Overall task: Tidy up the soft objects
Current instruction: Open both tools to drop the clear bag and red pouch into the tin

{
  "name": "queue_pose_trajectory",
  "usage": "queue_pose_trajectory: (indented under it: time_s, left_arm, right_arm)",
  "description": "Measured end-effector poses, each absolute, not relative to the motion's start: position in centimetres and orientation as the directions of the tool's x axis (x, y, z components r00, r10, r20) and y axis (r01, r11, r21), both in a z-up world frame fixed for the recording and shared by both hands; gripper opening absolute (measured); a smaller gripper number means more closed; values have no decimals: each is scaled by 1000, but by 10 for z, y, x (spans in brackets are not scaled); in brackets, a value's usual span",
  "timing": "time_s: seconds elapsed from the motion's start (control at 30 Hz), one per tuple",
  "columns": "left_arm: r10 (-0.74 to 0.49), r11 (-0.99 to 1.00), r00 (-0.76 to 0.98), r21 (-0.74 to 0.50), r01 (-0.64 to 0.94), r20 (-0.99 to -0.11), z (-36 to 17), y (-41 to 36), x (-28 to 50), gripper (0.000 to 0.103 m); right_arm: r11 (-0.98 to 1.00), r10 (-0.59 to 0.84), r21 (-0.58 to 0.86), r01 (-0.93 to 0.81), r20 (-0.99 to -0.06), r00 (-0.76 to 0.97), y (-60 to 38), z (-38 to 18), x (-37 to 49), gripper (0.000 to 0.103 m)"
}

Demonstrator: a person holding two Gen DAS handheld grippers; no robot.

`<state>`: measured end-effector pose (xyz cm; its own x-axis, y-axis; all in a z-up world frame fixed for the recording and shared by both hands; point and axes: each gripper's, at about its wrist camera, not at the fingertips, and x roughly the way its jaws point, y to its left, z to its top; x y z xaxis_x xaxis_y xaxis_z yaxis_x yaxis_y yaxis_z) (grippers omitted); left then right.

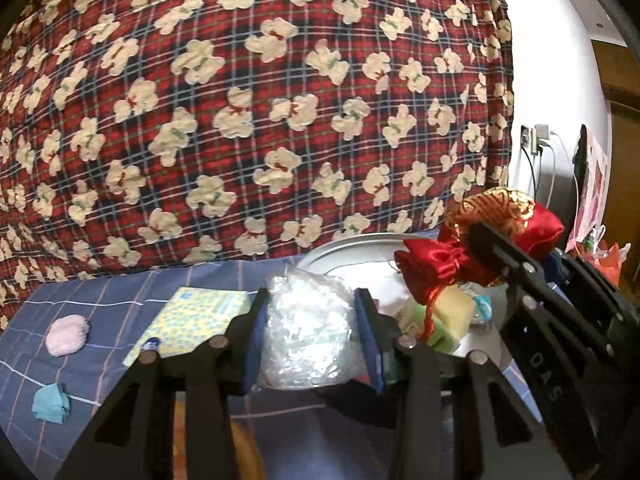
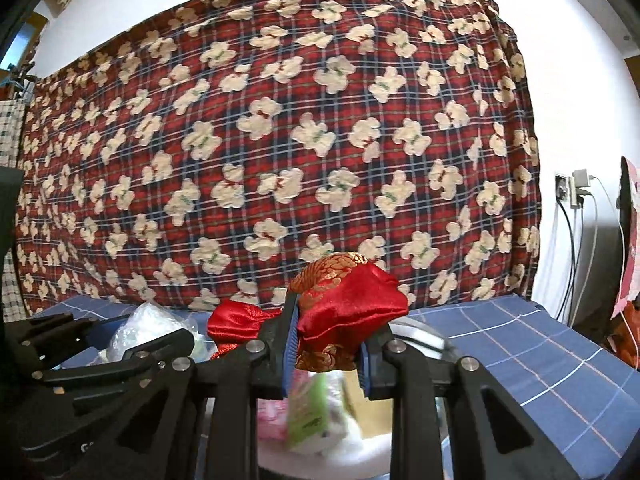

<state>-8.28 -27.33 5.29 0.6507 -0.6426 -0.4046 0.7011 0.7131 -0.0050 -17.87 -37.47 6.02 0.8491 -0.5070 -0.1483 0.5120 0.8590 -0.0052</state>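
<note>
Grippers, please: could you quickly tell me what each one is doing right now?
Left gripper: shut on plastic bag.
Right gripper: shut on red pouch.

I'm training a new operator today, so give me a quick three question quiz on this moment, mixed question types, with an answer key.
1. True or false: the right gripper is shut on the red and gold satin pouch.
2. Multiple choice: what is clamped in the left gripper? A) the pink fluffy pad B) the clear plastic bag C) the teal cloth
3. Fill in: the pink fluffy pad and the teal cloth lie on the blue checked ____.

Key
1. True; its blue pads press both sides of the pouch, held above the metal basin.
2. B, the clear plastic bag.
3. Sheet, left of the yellow tissue pack.
</note>
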Motion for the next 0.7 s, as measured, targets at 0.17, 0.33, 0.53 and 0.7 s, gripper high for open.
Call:
queue_pose_trajectory:
  time_s: [0.17, 0.33, 0.53, 0.7]
  left_arm:
    - [-652, 702, 635, -13, 712, -415, 51, -291, -84, 41]
    - [-660, 691, 617, -22, 723, -428, 50, -309, -85, 41]
    - [-670, 676, 597, -31, 736, -442, 48, -329, -85, 41]
    - [-669, 674, 590, -34, 738, -452, 47, -343, -83, 41]
  right_arm:
    - [845, -528, -4, 535, -157, 834, -394, 61, -180, 27]
    - [837, -538, 3, 547, -173, 825, -410, 60, -180, 27]
    - [824, -552, 23, 565, -186, 813, -427, 60, -180, 27]
    - [816, -561, 20, 577, -206, 801, -441, 60, -176, 27]
